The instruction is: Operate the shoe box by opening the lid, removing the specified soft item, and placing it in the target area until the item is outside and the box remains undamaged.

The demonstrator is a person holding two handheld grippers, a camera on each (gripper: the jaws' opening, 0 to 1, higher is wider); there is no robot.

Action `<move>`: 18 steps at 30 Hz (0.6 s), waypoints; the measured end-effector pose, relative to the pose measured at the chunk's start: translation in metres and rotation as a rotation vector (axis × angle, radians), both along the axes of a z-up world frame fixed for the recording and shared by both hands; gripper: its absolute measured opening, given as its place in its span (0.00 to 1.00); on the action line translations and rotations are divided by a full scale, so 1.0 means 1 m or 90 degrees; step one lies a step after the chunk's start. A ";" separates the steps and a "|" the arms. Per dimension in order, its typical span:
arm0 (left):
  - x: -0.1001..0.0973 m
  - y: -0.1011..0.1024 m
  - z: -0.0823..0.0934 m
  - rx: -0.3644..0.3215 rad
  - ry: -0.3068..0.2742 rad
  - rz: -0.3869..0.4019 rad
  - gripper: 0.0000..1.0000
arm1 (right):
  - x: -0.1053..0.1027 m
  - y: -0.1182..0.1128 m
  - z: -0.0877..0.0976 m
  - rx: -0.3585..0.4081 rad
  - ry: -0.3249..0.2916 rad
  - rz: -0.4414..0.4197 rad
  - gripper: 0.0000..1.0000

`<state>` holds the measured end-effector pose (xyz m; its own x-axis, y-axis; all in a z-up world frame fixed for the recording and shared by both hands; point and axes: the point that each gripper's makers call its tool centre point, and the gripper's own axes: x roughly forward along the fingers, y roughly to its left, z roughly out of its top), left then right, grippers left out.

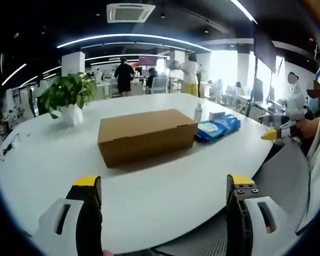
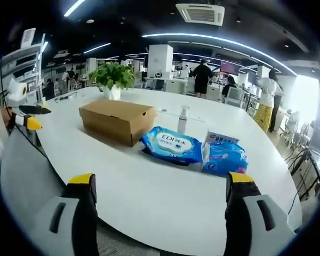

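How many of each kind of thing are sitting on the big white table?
Cardboard box: 1
Potted plant: 1
Blue wipes packs: 2
Small spray bottle: 1
Small white box: 1
Total: 6

- The left gripper view looked from the tabletop's (image 1: pixel 149 197) near edge straight at the box's (image 1: pixel 146 136) long side.
- The right gripper view looked from farther right, at the box's (image 2: pixel 116 120) corner.
- Both shared box, plant (image 1: pixel 68 93) (image 2: pixel 113 77) and blue packs (image 1: pixel 218 128) (image 2: pixel 173 145).
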<state>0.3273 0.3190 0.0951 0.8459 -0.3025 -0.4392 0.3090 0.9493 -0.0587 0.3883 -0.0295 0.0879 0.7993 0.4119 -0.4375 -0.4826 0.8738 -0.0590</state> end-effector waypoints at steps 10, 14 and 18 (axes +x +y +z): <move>0.000 -0.001 0.000 -0.002 0.005 -0.001 0.99 | 0.004 0.001 0.006 -0.003 -0.001 0.005 0.96; 0.001 -0.001 0.002 -0.003 0.001 0.000 0.99 | 0.006 0.001 0.010 0.003 -0.004 0.003 0.96; 0.000 0.000 0.001 -0.004 0.005 0.003 0.99 | 0.006 0.001 0.009 0.002 -0.002 0.003 0.96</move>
<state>0.3274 0.3193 0.0964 0.8439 -0.3005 -0.4444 0.3033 0.9505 -0.0668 0.3947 -0.0289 0.0971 0.7985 0.4178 -0.4335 -0.4872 0.8714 -0.0576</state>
